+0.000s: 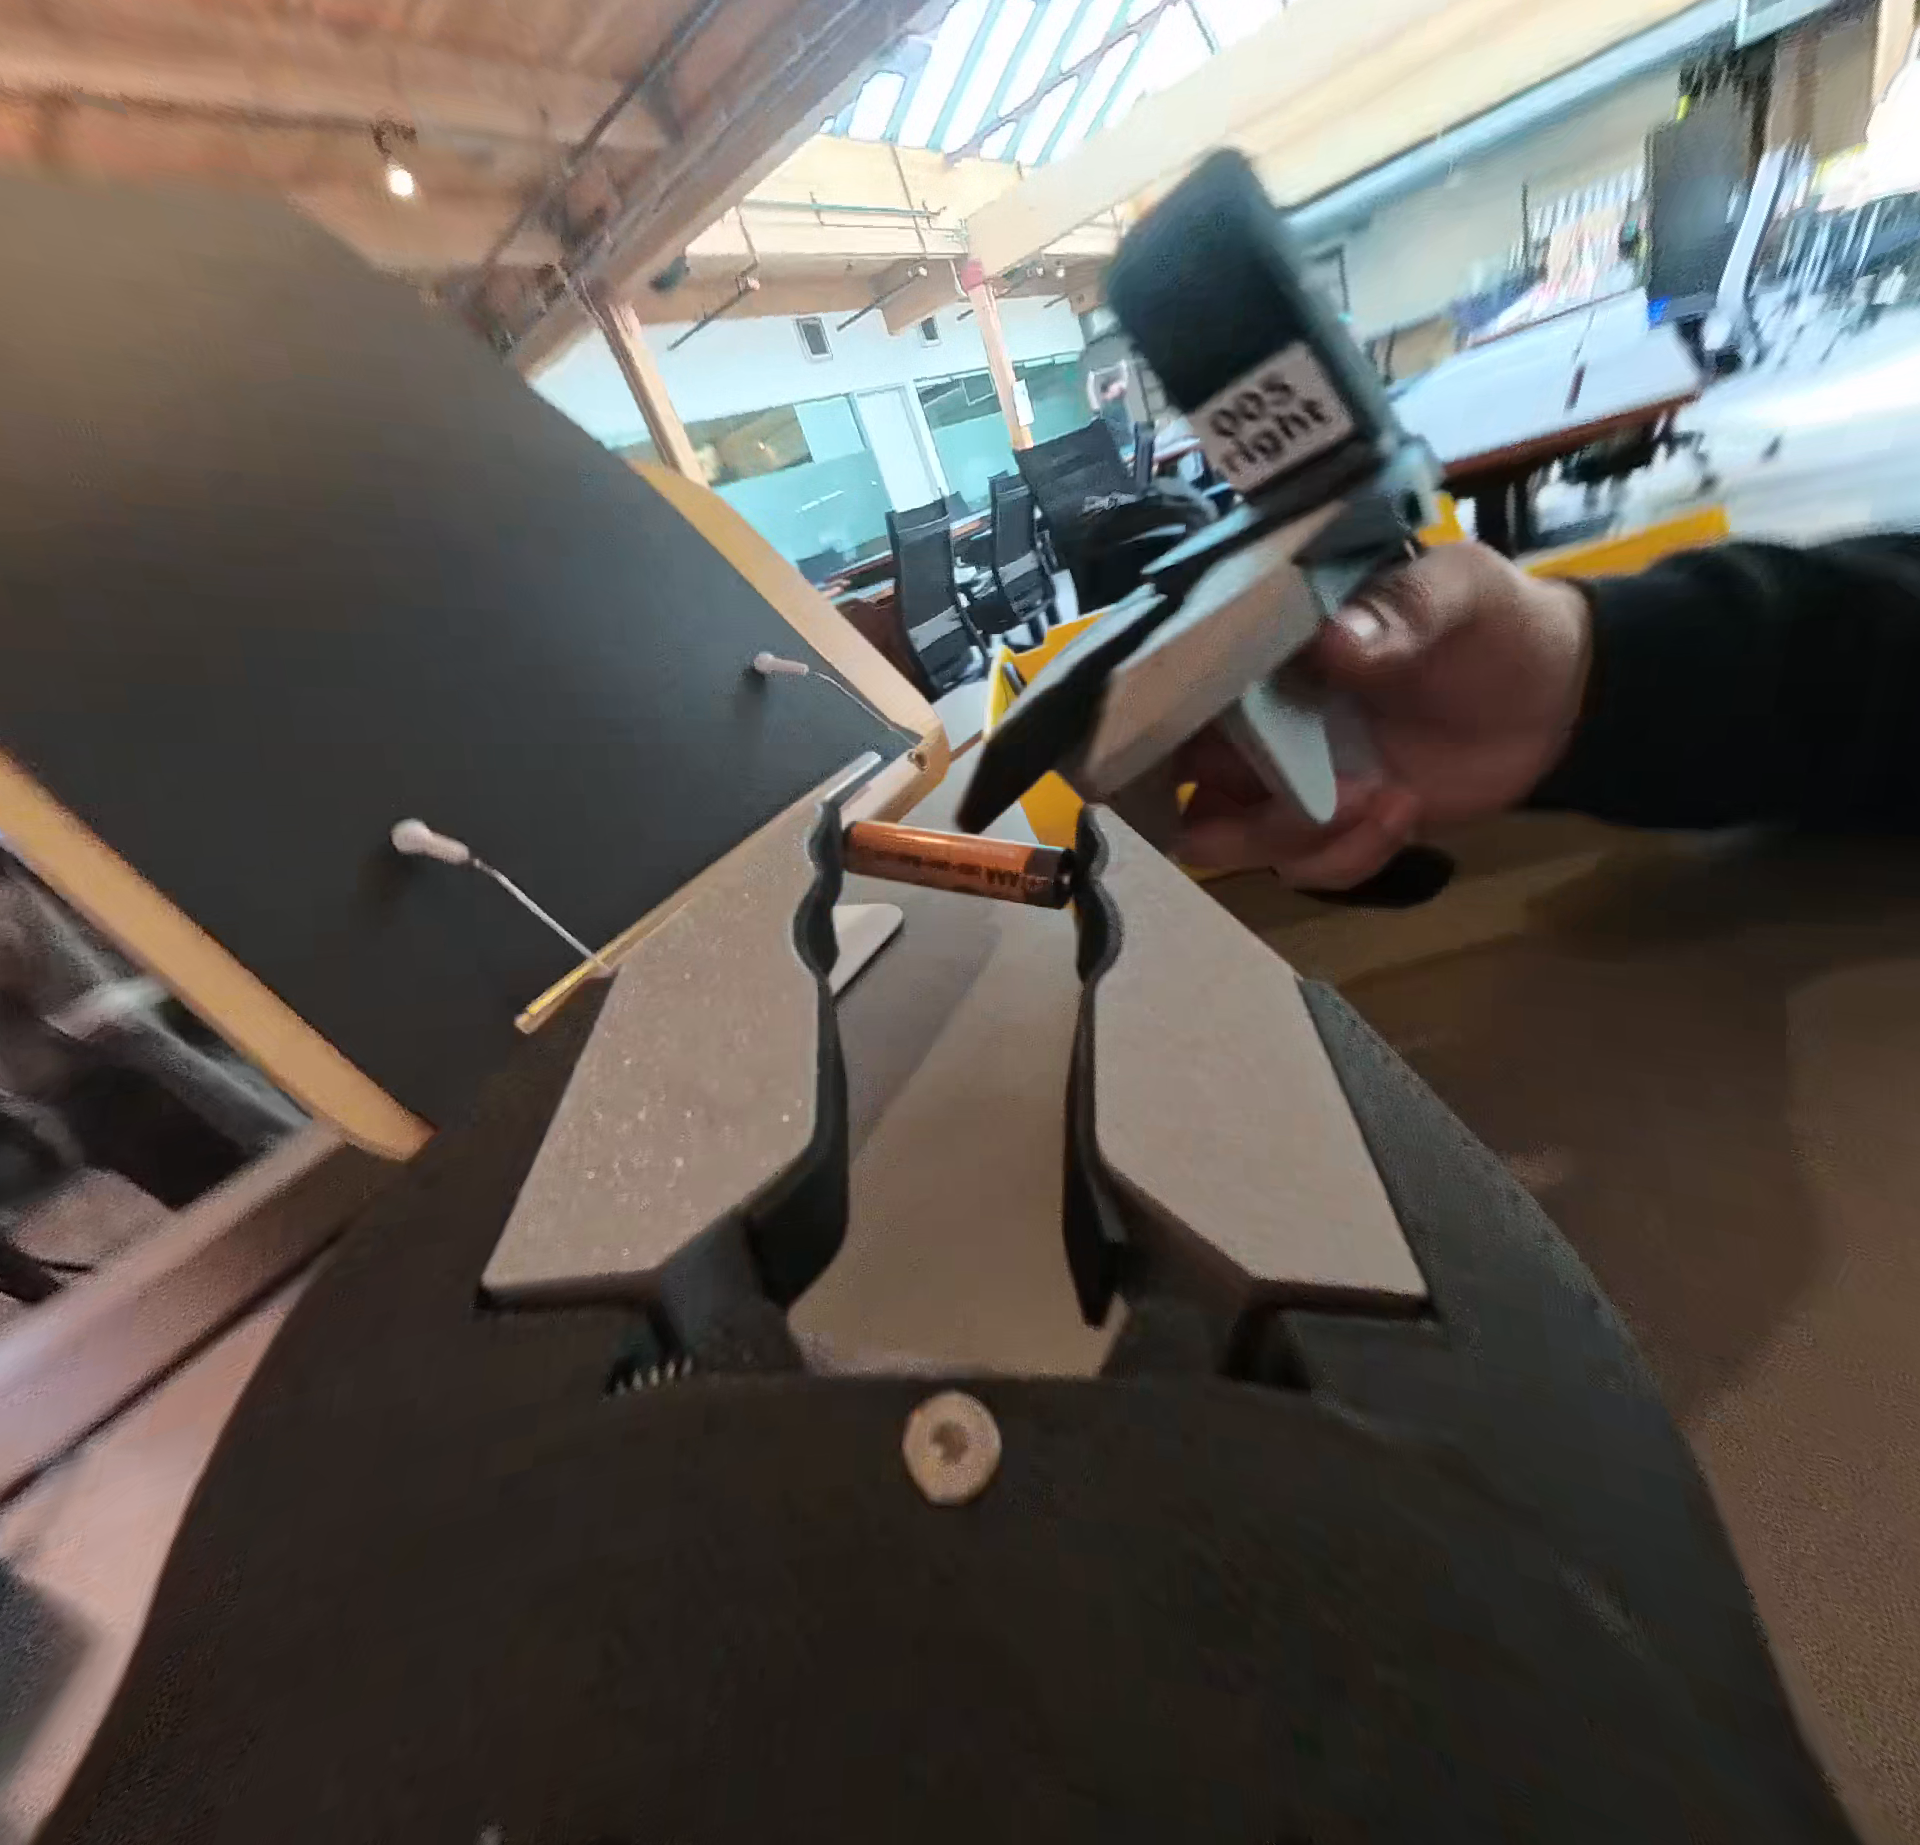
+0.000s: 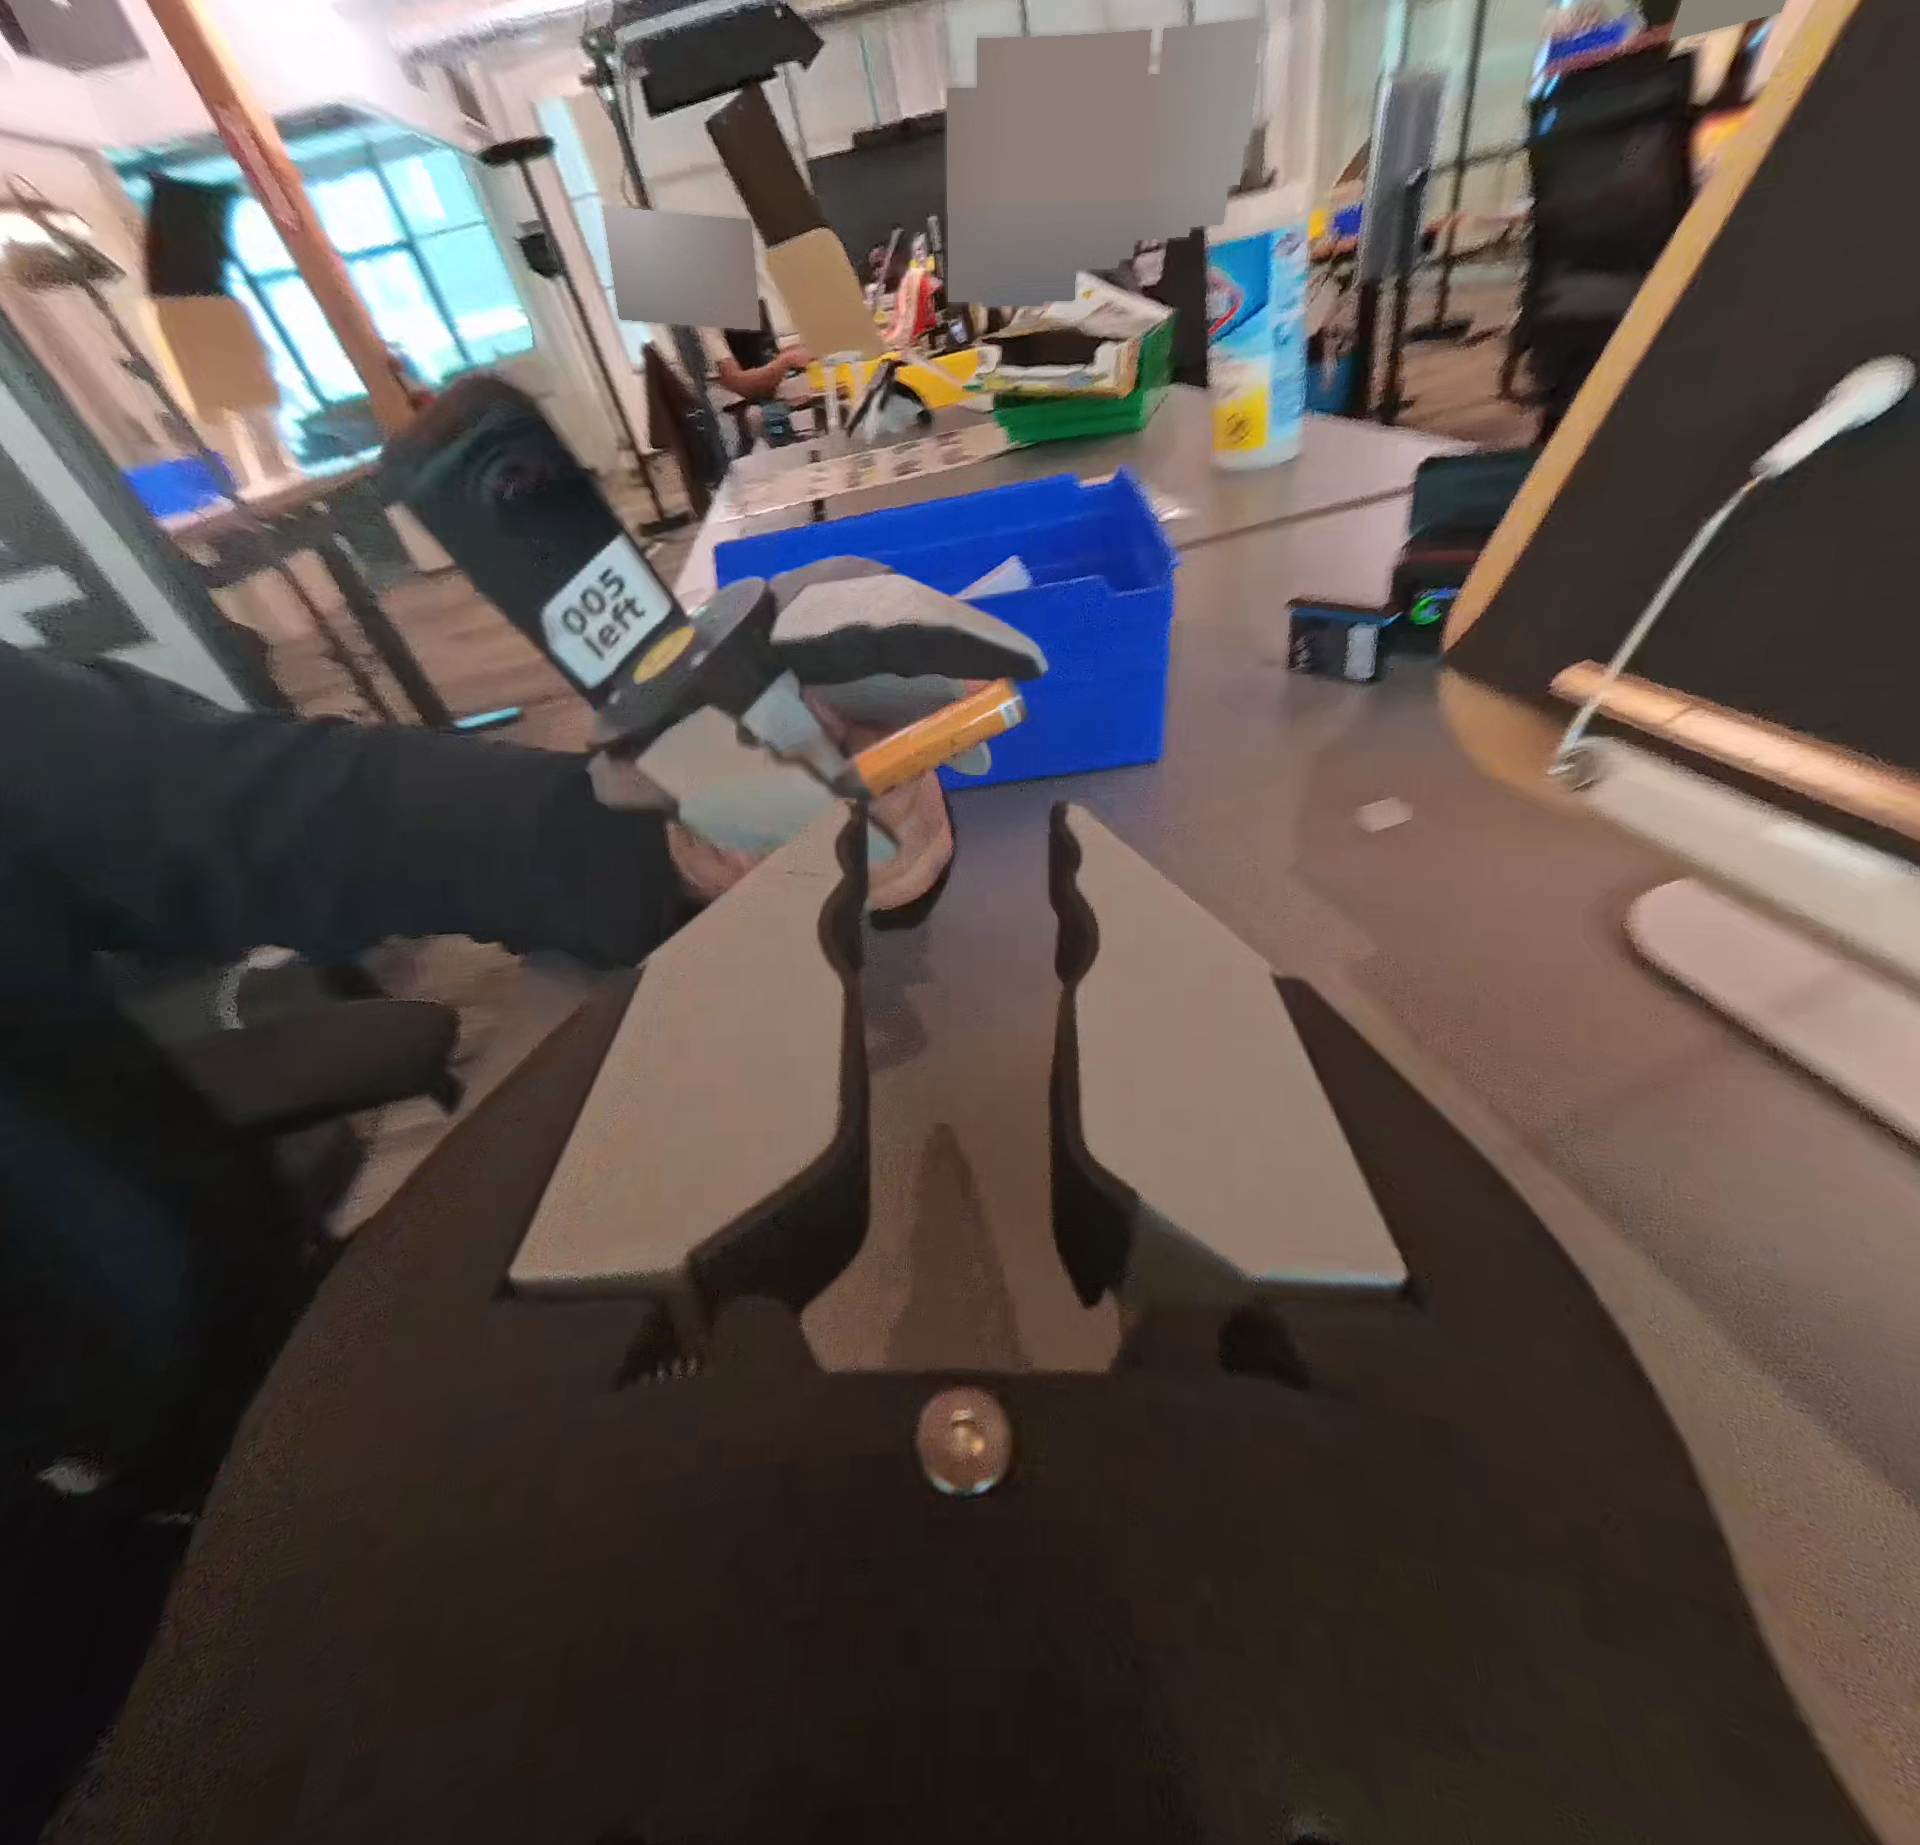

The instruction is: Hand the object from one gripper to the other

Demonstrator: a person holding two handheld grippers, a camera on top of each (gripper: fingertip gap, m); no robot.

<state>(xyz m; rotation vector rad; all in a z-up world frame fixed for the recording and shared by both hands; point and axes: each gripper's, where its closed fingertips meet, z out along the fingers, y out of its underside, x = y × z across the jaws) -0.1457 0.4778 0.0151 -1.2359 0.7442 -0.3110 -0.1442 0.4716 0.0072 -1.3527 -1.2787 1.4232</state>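
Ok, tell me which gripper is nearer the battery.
Left. The left gripper is shut on the battery, pinching it end to end at its fingertips. The right gripper is open just beside it, not touching.

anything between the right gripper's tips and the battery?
Nothing. In the right wrist view the right gripper is open and empty, with bare air up to the battery held endwise by the left gripper.

office-lab | desks, office chairs [image 1: 940, 590], blue bin [image 2: 997, 590], skylights
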